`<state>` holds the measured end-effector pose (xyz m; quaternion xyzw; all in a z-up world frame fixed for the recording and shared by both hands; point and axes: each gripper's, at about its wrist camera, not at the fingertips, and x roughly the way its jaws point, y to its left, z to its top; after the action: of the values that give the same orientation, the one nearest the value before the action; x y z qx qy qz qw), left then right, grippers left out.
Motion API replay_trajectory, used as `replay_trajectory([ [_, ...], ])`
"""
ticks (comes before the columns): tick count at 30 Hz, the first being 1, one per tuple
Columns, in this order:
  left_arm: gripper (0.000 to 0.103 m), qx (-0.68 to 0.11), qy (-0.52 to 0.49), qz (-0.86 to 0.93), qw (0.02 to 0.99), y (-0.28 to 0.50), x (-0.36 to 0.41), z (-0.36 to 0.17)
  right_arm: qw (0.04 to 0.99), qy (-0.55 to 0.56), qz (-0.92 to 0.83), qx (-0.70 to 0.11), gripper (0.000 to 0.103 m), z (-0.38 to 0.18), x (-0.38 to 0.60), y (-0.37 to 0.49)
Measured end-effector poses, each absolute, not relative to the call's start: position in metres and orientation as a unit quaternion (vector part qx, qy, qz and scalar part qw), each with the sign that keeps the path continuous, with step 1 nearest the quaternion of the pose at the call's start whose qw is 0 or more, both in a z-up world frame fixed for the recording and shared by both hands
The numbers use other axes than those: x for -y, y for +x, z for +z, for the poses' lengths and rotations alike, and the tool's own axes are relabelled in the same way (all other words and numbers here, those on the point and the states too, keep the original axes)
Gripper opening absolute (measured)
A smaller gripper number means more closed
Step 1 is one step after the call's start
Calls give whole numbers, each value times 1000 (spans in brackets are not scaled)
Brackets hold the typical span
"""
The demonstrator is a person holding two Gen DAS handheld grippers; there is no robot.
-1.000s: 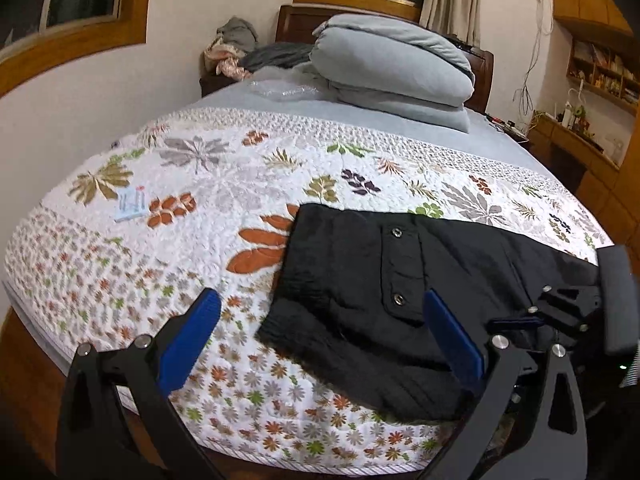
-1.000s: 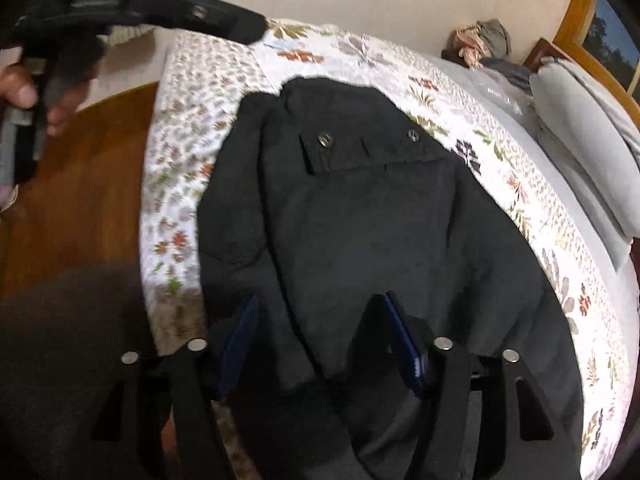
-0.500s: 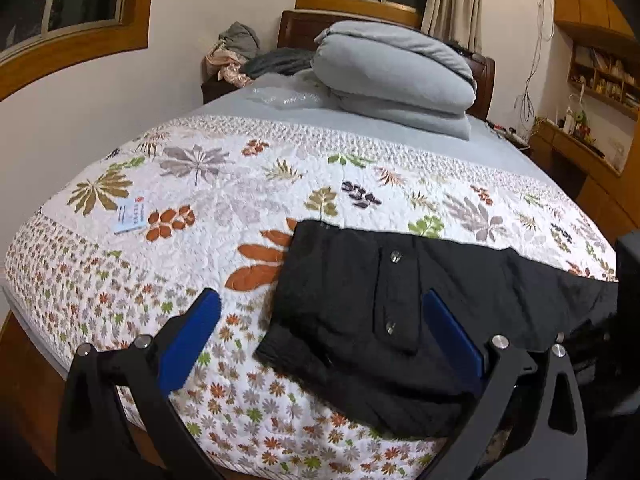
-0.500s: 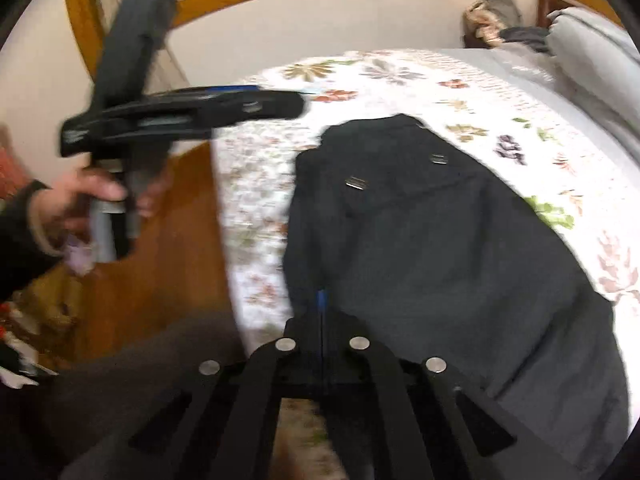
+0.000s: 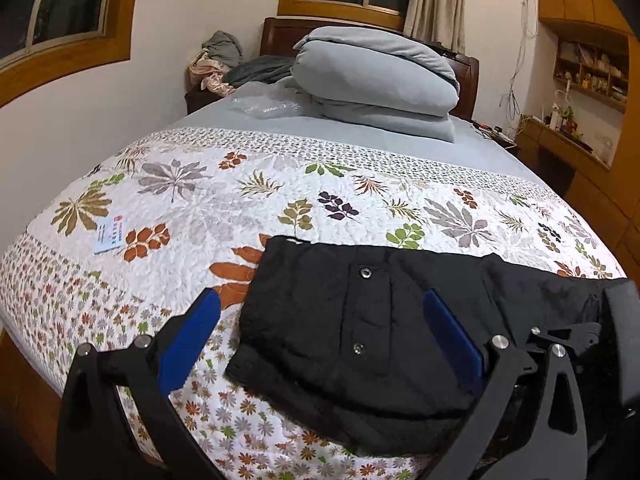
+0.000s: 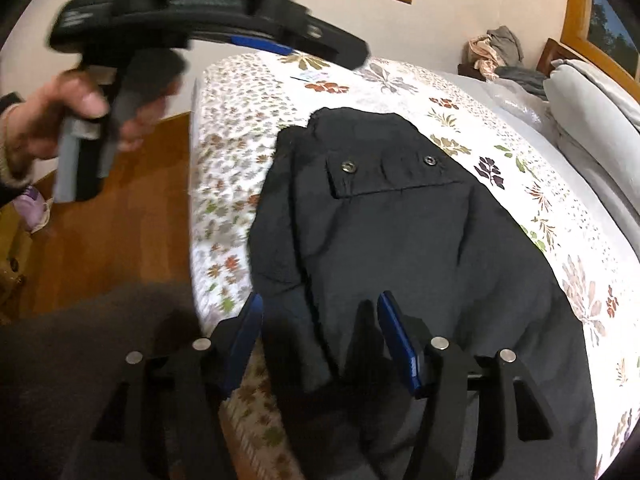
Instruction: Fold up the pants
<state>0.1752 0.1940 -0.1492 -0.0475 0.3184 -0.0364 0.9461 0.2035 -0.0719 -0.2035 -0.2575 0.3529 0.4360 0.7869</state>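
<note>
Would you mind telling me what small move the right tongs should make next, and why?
Probably close on the near edge of the black pants. The right tongs have just been opening and straddle that cloth without pinching it; the left tongs hover open, holding nothing.

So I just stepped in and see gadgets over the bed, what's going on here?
A person is folding black pants that lie on the floral quilt at the near edge of the bed. One handheld two-finger tool is in each hand. The right tool has just been opening; its jaws stand apart over the near end of the pants, gripping nothing. The left tool is open too, held above the pants' pocket end without touching them, a hand on its grip.
</note>
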Motion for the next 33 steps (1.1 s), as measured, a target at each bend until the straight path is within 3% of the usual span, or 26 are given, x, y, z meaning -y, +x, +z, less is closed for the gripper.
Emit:
replay_trajectory([
  [19,101,-332,-84,-27,939,174,-217,-163,796,-313,398,-332,66,-234,51,205],
  [25,101,-354,-84,-37,931,187,-214,-178,788,-221,417,-395,37,-226,68,235],
  [27,101,-358,-89,-39,929,192,-213,-180,781,-180,427,-418,21,-222,75,245],
  [33,101,-358,-95,-46,928,199,-210,-179,764,-155,459,-426,13,-210,82,245],
])
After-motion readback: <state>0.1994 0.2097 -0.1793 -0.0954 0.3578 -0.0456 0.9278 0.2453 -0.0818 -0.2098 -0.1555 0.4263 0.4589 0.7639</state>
